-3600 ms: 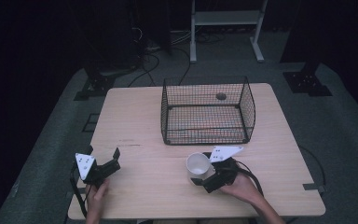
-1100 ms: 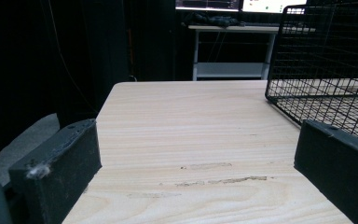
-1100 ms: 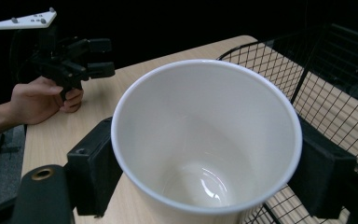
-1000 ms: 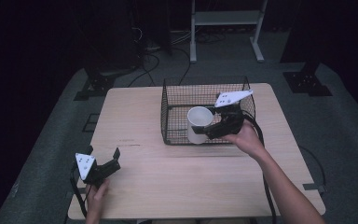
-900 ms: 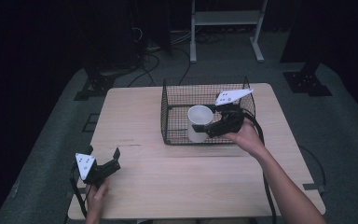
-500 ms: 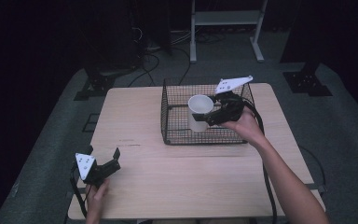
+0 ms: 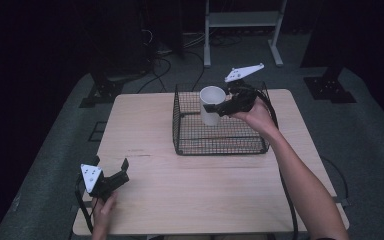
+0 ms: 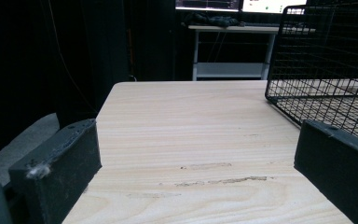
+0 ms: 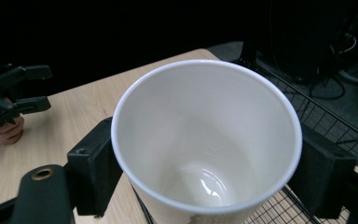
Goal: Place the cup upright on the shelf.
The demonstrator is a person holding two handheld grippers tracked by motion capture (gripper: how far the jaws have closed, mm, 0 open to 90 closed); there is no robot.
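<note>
At the lower left of the high view we see the left hand-held gripper (image 7: 121,171) resting on the worktop (image 7: 145,135) near its front left corner, jaws apart with nothing between them, exactly where it sat a second ago; its own view looks through the open jaws across bare wood. Moving toward the centre, a broad stretch of open worktop separates that hand from the wire basket (image 7: 220,145), whose near wall stands just past mid-table. Farther right and higher in the frame, the right hand-held gripper (image 7: 220,106) is clamped on the white cup (image 7: 212,105), its pads pressed on opposite sides of the cup wall as its own view shows (image 9: 205,154). A second ago the cup hung low over the basket's middle; now it has risen and drifted toward the upper part of the frame, so it sits above the basket's far half, clear of the rim and held in the air. We judge the cup is being carried over the basket to be set inside, with lowering and release not yet done. The wire walls are the edges to watch on the descent; the basket floor below looks free, and the worktop's right strip beside the basket is narrow.
</note>
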